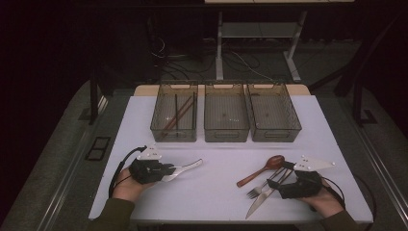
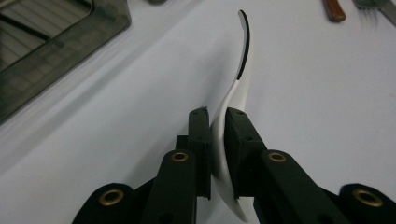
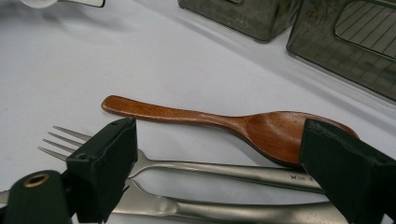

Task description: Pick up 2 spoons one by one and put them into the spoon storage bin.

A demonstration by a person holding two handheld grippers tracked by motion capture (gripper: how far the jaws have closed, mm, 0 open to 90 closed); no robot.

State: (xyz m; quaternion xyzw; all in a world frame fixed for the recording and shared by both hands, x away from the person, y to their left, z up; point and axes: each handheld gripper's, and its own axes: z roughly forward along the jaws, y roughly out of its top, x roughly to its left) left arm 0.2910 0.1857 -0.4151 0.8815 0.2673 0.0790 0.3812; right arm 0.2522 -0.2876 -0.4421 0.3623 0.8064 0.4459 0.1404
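Observation:
A white spoon (image 1: 188,166) lies low over the white table (image 1: 211,192) at the left, and my left gripper (image 1: 167,172) is shut on its handle. In the left gripper view the spoon (image 2: 240,79) stands on edge between the two black jaws of the gripper (image 2: 218,116), bowl end pointing away. At the right, my right gripper (image 1: 277,181) stands open over a wooden spoon (image 1: 262,170), a metal fork (image 1: 257,190) and a metal knife (image 1: 255,204). In the right gripper view the wide jaws of the gripper (image 3: 219,140) straddle the wooden spoon (image 3: 187,115), the fork (image 3: 210,169) and the knife (image 3: 210,210) without pressing on them.
Three dark see-through bins stand in a row at the back of the table: the left bin (image 1: 159,126) holds chopsticks (image 1: 175,115); the middle bin (image 1: 226,132) and right bin (image 1: 276,134) stand beside it. Bare table lies between the two hands.

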